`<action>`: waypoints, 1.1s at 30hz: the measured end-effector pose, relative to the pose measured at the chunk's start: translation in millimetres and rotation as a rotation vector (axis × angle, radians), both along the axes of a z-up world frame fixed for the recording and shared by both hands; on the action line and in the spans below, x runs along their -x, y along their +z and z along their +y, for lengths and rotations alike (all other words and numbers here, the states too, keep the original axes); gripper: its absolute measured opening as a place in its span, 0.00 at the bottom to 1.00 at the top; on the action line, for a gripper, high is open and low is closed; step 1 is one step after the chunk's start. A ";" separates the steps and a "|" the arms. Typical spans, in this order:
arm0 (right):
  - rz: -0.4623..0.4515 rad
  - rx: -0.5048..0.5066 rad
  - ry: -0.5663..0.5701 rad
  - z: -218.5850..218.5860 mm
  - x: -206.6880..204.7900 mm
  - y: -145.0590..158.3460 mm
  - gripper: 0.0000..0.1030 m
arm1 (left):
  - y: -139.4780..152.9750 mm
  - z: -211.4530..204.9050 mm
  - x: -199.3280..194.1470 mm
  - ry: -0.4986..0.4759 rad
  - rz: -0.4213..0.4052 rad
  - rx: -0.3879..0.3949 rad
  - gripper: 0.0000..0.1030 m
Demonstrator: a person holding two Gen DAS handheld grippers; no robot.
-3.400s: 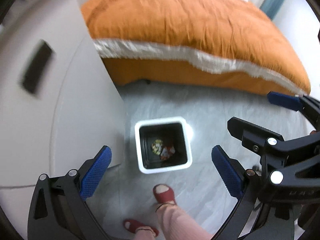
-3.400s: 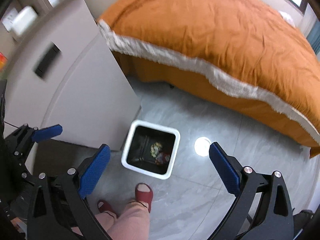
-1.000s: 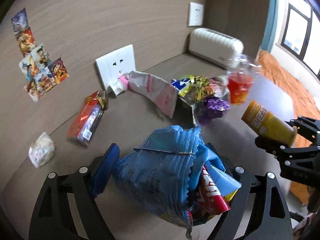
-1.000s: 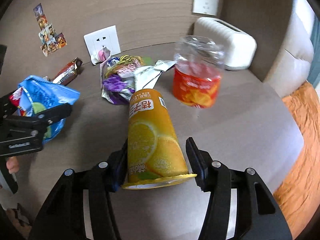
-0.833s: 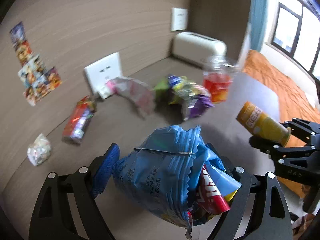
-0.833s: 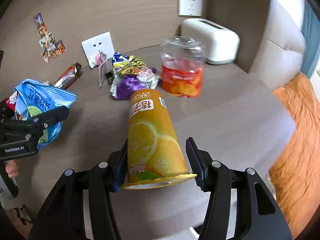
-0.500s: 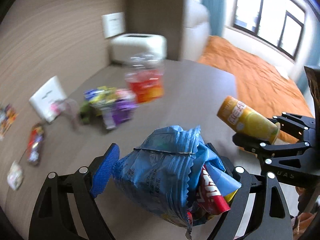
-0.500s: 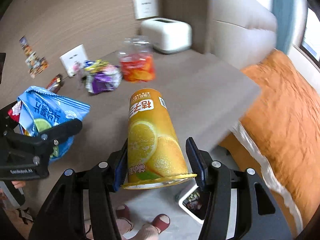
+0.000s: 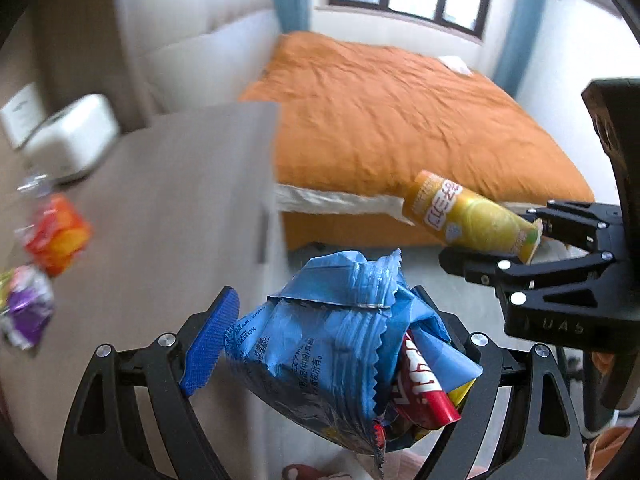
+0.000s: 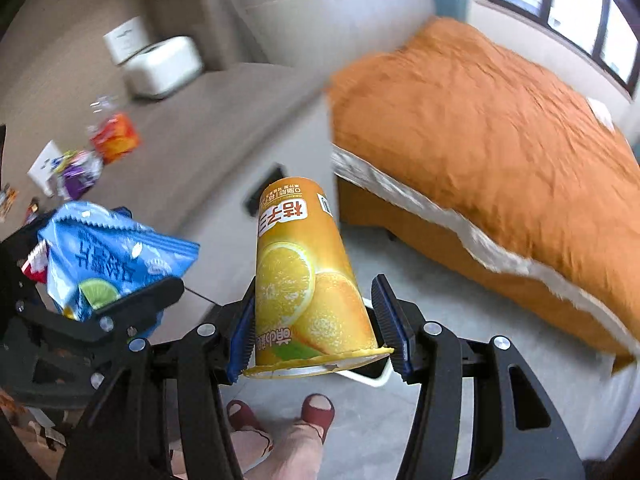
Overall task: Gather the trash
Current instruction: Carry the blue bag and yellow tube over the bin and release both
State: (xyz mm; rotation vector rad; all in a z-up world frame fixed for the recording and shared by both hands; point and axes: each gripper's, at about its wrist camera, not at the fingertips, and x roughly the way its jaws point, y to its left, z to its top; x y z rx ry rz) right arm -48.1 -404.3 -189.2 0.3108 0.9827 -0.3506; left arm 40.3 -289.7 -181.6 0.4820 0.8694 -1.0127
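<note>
L tongs (image 9: 332,344): clamped on crumpled blue snack bag (image 9: 340,344), blue pads (image 9: 210,344) pressing both sides, bag bulging up betw fingers. Held level, pointing fwd.
R tongs (image 10: 320,328): clamped on yellow orange-juice cup (image 10: 308,280), pads at wide rim end, narrow base pointing away, cup tilted slightly L.
L tongs sit just L of R tongs, apart, not touching.
Person's feet in red slippers (image 10: 318,408) below R tongs.
</note>
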 end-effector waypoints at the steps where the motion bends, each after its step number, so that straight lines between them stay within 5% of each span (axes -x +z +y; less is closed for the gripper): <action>1: 0.007 -0.007 -0.016 -7.2 4.8 -4.3 0.54 | -6.5 -8.9 4.0 -0.016 0.008 -0.011 0.81; 12: 0.127 -0.153 -0.118 -65.9 22.0 -111.7 0.54 | -126.1 -90.9 27.4 -0.107 0.102 -0.170 0.81; 27: 0.291 -0.283 -0.168 -96.3 4.8 -306.3 0.54 | -327.8 -121.9 20.9 -0.067 0.242 -0.320 0.87; 29: 0.305 -0.273 -0.177 -95.3 2.7 -324.1 0.71 | -345.5 -121.6 21.7 -0.053 0.244 -0.332 0.95; 30: 0.318 -0.262 -0.181 -97.0 1.8 -335.3 0.98 | -359.3 -122.9 22.1 -0.052 0.246 -0.348 0.95; 33: 0.338 -0.245 -0.183 -98.7 1.2 -357.9 0.95 | -380.4 -126.9 23.9 -0.062 0.244 -0.366 0.95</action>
